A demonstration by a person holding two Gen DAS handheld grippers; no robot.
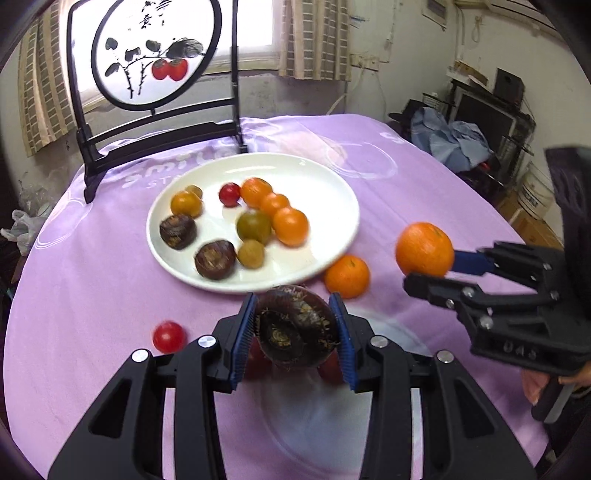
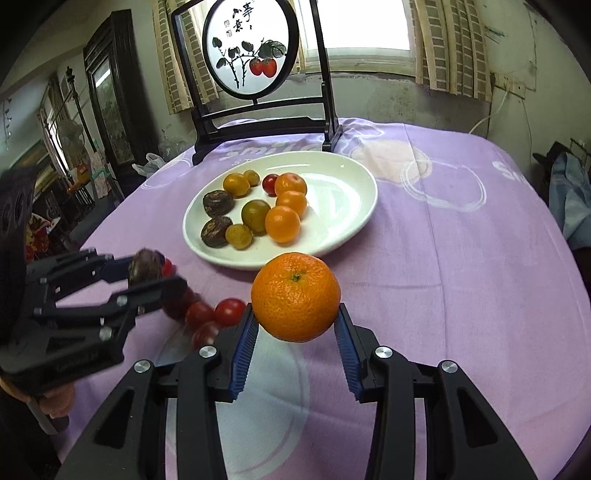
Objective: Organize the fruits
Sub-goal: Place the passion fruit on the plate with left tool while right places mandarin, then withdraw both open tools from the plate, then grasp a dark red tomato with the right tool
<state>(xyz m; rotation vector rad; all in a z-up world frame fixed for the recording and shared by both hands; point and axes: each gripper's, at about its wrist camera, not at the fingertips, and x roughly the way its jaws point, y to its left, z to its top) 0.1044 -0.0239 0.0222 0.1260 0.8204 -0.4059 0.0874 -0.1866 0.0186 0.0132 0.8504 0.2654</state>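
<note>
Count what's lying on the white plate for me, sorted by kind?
Dark brown chestnuts: 2
Red cherry tomato: 1
Small citrus fruits, orange to greenish: 7
Total on the white plate: 10

- Premises: a lived-in room of a home, cluttered; not a lab or shop
- Table under a lilac printed cloth; white plate of fruit on it
- Decorative painted screen in a dark stand at the far edge
- Curtained window behind; stained plaster wall below it
- Dark glass-fronted cabinet to one side; crumpled blue cloth and stacked boxes to the other
</note>
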